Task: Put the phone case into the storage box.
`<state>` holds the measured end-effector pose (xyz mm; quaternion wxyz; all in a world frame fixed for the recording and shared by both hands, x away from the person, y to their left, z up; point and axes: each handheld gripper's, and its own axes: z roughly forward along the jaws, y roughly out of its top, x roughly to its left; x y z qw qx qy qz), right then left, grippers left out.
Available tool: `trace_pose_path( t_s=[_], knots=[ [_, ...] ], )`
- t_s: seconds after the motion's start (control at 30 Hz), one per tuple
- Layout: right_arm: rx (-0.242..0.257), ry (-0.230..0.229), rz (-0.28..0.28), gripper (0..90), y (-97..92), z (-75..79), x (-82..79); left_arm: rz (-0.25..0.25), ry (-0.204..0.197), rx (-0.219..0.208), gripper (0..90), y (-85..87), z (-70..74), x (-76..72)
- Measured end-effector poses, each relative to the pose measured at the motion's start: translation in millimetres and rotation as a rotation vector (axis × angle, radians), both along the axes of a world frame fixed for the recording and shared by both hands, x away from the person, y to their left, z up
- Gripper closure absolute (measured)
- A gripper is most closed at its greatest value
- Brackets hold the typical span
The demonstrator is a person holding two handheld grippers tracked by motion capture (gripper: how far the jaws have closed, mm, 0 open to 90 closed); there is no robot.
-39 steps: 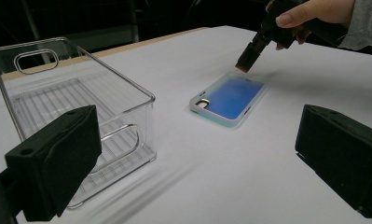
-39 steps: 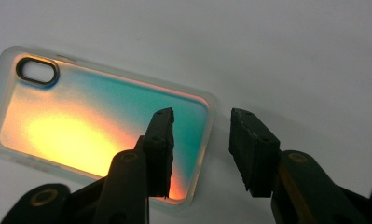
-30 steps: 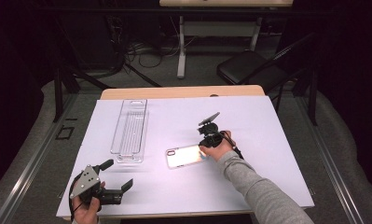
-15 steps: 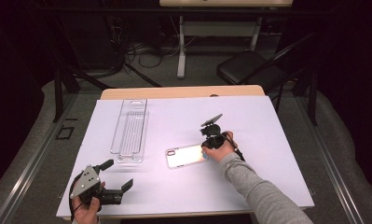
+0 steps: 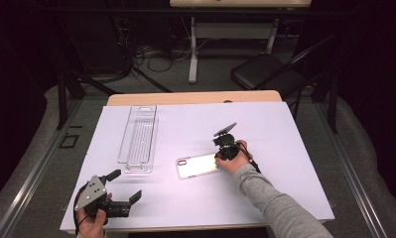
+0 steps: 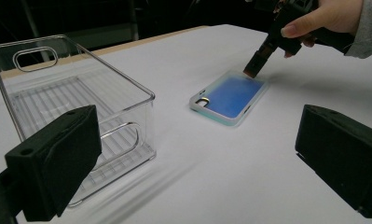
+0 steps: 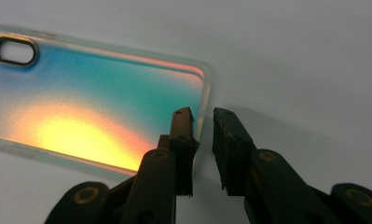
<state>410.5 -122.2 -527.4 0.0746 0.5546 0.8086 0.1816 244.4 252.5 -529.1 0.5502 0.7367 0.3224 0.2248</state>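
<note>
A white table (image 5: 285,148) carries a clear bin (image 5: 138,139) on its left part, and just to the right of the bin's near end a phone case (image 5: 198,165) lies flat. The right gripper (image 7: 203,122) straddles the case's short edge with its jaws narrow, one over the case and one outside it, but they do not yet clamp it. The left gripper (image 5: 128,186) rests at the near left corner, well apart from the case, with its jaws wide and nothing between them.

The phone case (image 7: 99,100) is glossy, translucent plastic with an iridescent sheen (blue in the left gripper view, teal running to orange and yellow in the right gripper view). The bin (image 6: 76,107) is clear, hard plastic, ribbed along its floor. The table (image 5: 285,139) carries a matt white, smooth sheet, with bare wood at its far edge. The right gripper's fingers (image 7: 230,140) are matt black, one inner face worn brownish.
</note>
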Motion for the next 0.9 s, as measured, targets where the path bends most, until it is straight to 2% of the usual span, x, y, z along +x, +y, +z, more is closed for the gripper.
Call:
trace_pose_path(
  t_s=[0.3, 0.37, 0.4, 0.43, 0.9],
  knots=[
    [-0.009, 0.001, -0.001, 79.7, 1.6, -2.7, -2.9, 0.001, 0.001, 0.0, 0.5, 0.3, -0.1, 0.1],
    [0.001, -0.009, 0.0, 80.2, 1.6, -3.6, -3.3, 0.001, 0.001, 0.0, 0.4, 0.2, -0.1, 0.1],
    [-0.009, 0.001, 0.0, 80.6, 1.7, -2.8, -3.4, 0.001, 0.001, 0.0, 0.4, 0.2, -0.1, 0.1],
    [0.011, -0.017, -0.003, 80.8, 1.8, -4.7, -3.5, 0.001, 0.002, 0.0, 0.4, 0.2, -0.1, 0.1],
    [0.003, 0.009, -0.014, 83.5, 1.5, -3.5, -3.3, 0.0, 0.001, 0.002, 0.4, 0.4, -0.1, 0.2]
  ],
)
